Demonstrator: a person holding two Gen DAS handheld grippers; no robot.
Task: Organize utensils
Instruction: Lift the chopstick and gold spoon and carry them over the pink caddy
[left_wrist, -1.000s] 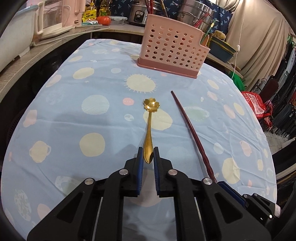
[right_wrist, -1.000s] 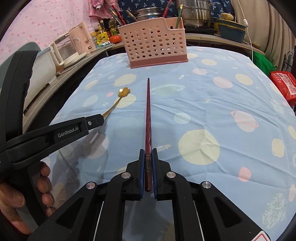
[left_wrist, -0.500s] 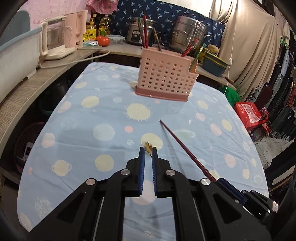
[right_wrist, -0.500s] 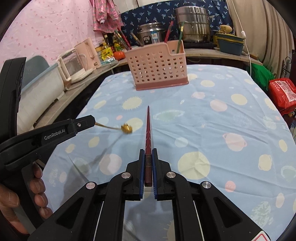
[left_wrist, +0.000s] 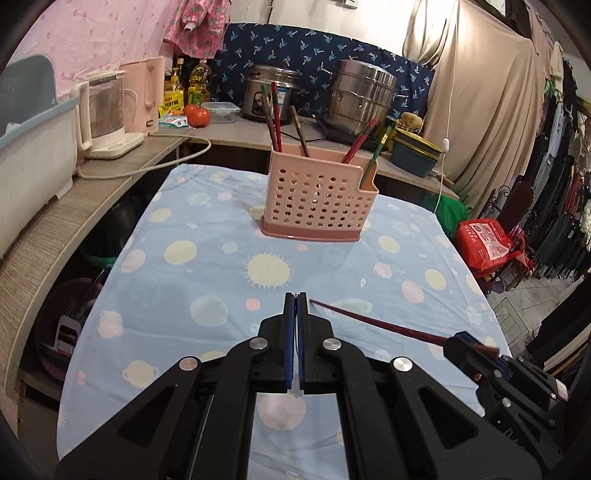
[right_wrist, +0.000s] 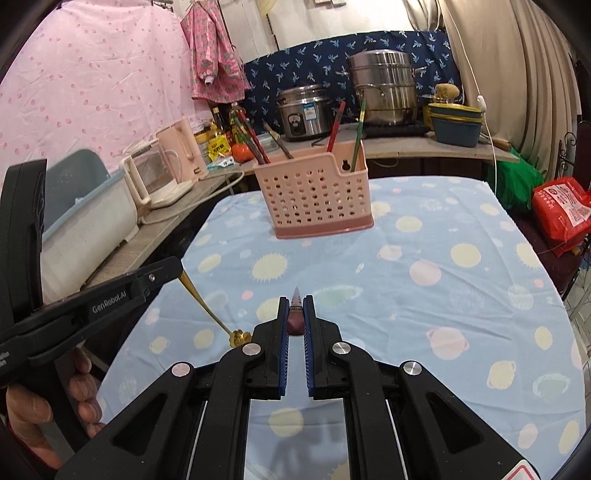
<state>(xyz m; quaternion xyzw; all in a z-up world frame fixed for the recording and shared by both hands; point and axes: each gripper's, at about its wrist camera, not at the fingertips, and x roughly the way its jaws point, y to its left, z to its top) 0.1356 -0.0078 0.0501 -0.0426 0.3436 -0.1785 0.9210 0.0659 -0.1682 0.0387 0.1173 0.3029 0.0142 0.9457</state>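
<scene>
My left gripper (left_wrist: 295, 297) is shut on the handle of a gold spoon (right_wrist: 203, 302), which the fingers hide in the left wrist view. In the right wrist view the left gripper (right_wrist: 177, 267) holds the spoon above the cloth, with its flower-shaped bowl slanting down. My right gripper (right_wrist: 296, 306) is shut on a dark red chopstick (right_wrist: 296, 297), seen end-on. From the left wrist view the chopstick (left_wrist: 369, 319) sticks out of the right gripper (left_wrist: 456, 338) over the table. A pink perforated holder (left_wrist: 317, 199) (right_wrist: 317, 195) stands at the far end with several chopsticks in it.
The table's blue spotted cloth (left_wrist: 184, 258) (right_wrist: 443, 295) stretches ahead. A counter behind and to the left carries a kettle (left_wrist: 107, 114), a rice cooker (right_wrist: 304, 114) and a steel pot (left_wrist: 360, 99). A red bag (right_wrist: 561, 210) sits to the right. A person's hand (right_wrist: 22, 406) grips the left tool.
Both grippers have risen from the cloth, lifting the spoon and the chopstick with them. The spoon's bowl now hangs down, out of the left wrist view. The holder looks farther below.
</scene>
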